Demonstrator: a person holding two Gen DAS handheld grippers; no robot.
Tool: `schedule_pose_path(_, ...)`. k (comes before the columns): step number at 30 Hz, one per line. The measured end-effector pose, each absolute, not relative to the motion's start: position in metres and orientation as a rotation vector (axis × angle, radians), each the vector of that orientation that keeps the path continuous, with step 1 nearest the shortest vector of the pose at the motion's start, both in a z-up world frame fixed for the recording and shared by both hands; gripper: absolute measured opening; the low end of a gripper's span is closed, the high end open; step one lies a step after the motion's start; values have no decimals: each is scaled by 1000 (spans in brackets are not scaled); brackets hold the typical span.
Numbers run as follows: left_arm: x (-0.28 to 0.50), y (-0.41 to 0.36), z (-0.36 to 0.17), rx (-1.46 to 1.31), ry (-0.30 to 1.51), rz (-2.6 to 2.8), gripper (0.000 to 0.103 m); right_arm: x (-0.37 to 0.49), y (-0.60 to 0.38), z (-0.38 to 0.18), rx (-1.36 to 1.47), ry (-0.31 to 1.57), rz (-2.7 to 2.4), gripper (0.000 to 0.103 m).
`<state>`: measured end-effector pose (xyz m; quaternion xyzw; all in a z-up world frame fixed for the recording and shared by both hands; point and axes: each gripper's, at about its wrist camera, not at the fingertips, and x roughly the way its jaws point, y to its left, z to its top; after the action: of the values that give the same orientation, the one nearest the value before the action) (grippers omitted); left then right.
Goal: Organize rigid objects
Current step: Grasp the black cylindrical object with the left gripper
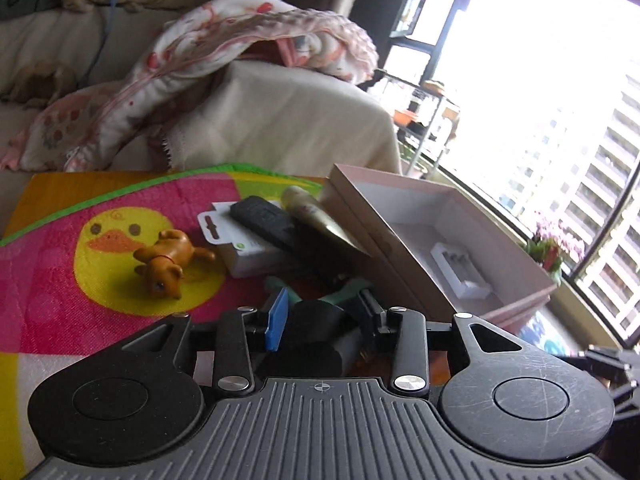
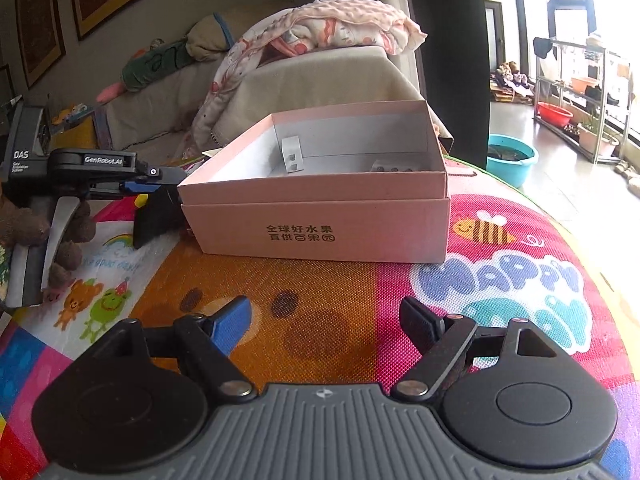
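The left gripper (image 1: 320,316) is clenching a dark, blocky black object (image 1: 316,320) between its blue-padded and black fingers, holding it just beside the near wall of the open pink cardboard box (image 1: 384,236) with white lining; from the right wrist view the same gripper (image 2: 154,184) is showing at the box's left corner with the black object (image 2: 154,216) hanging below it, above the colourful cartoon-printed play mat (image 2: 328,312). The right gripper (image 2: 324,324) is hovering over the mat in front of the box (image 2: 320,220) with its jaws spread wide and nothing between them. Judging by what is lying where, the sorting is looking only partly done: a white plastic holder with small dark pieces (image 1: 460,272) is already sitting inside the box, and a second small white item (image 2: 292,154) is leaning against its inner wall. Still waiting outside on the mat are an orange toy animal figure (image 1: 166,262), a flat white retail carton with a hang tab (image 1: 248,244), a black remote-like slab (image 1: 266,220) resting across it, a pale yellowish tube (image 1: 316,216) leaning at the box's edge, and a greenish item (image 1: 340,292) partly hidden behind the left gripper's fingers. The held object is likely going in next, with those pieces left to follow.
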<state>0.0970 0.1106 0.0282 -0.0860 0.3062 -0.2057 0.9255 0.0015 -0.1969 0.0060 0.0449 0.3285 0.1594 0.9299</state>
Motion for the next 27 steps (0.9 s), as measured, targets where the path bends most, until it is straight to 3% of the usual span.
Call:
schedule_pose_path(10, 37, 81, 21, 19, 645, -422, 53, 3, -195, 5, 83, 686, 322, 82)
schedule_pose_path(17, 46, 69, 10, -77, 714, -341, 52, 5, -193, 4, 73, 695, 319, 82)
schedule_pose_path(27, 35, 74, 7, -92, 668, -303, 51, 15, -179, 25, 18, 681, 341, 83)
